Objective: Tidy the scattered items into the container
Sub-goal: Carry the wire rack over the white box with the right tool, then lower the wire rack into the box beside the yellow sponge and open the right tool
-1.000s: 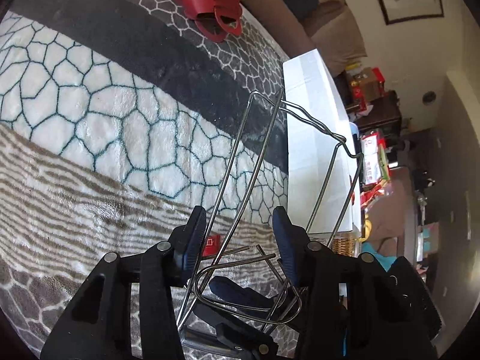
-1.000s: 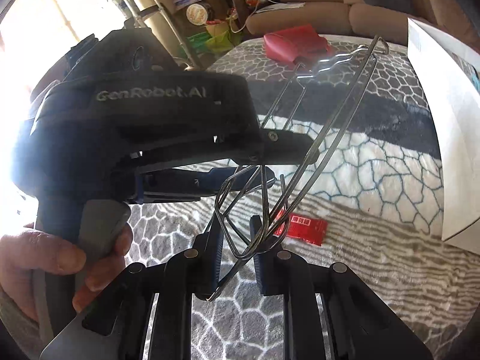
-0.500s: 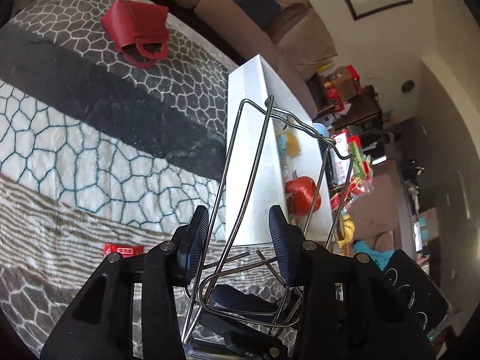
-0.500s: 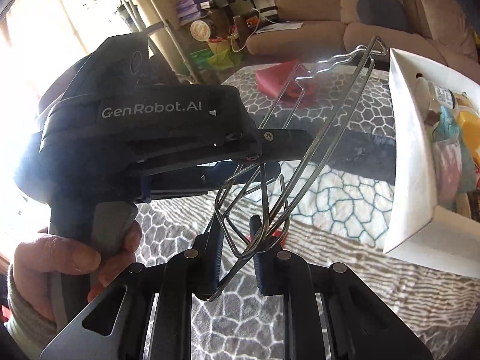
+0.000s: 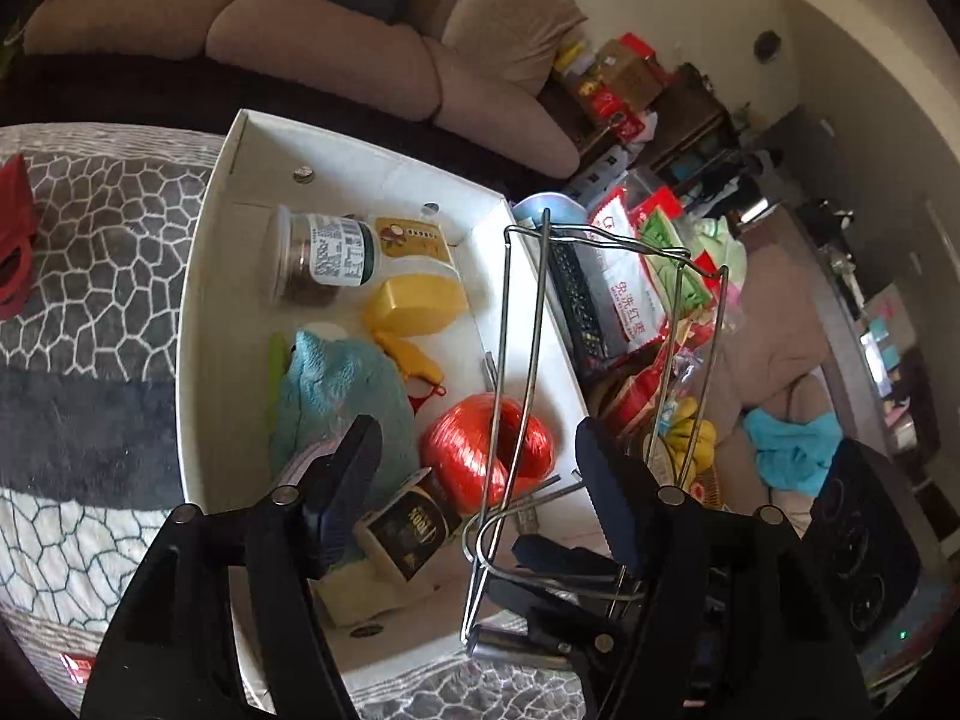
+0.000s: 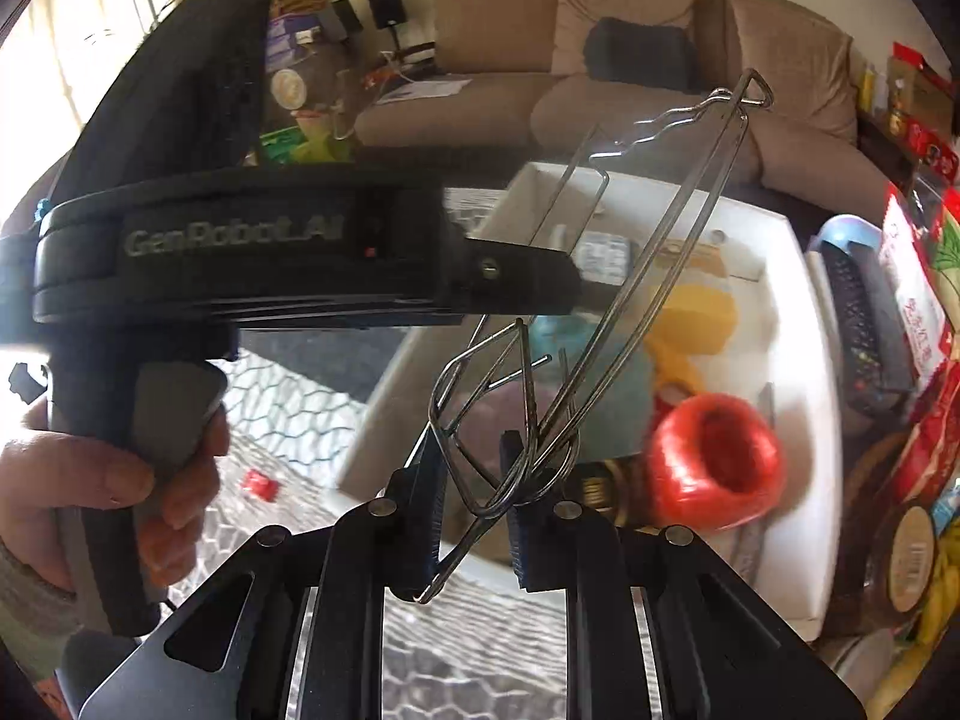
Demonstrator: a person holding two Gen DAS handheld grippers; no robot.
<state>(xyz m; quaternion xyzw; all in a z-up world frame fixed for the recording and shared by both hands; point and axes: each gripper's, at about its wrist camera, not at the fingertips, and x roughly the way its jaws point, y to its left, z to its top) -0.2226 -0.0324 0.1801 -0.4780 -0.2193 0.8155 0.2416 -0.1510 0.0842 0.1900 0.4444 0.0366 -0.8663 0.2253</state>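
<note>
Over the white box [image 5: 204, 324], both grippers hang with the wire rack [image 5: 522, 360] between them. The right gripper [image 6: 474, 474] pinches the looped base of that bent metal rack, jaws nearly pressed together on the wire, and the frame sticks up and away above the box. The left gripper [image 5: 480, 462] stands spread, its jaws having just been opening; the rack's wires pass between the pads, and neither pad presses on them. From the right wrist view, a hand [image 6: 84, 480] grips the left tool's handle. Down in the box lie a clear jar [image 5: 321, 255], a yellow bottle [image 5: 417, 300], a teal cloth [image 5: 336, 396], a red twine ball [image 5: 486, 450] and a small dark-labelled carton [image 5: 408, 528]. The box sits on a patterned blanket [image 5: 90, 276], and a small red packet [image 6: 261, 483] lies out on that blanket, apart from the box.
</note>
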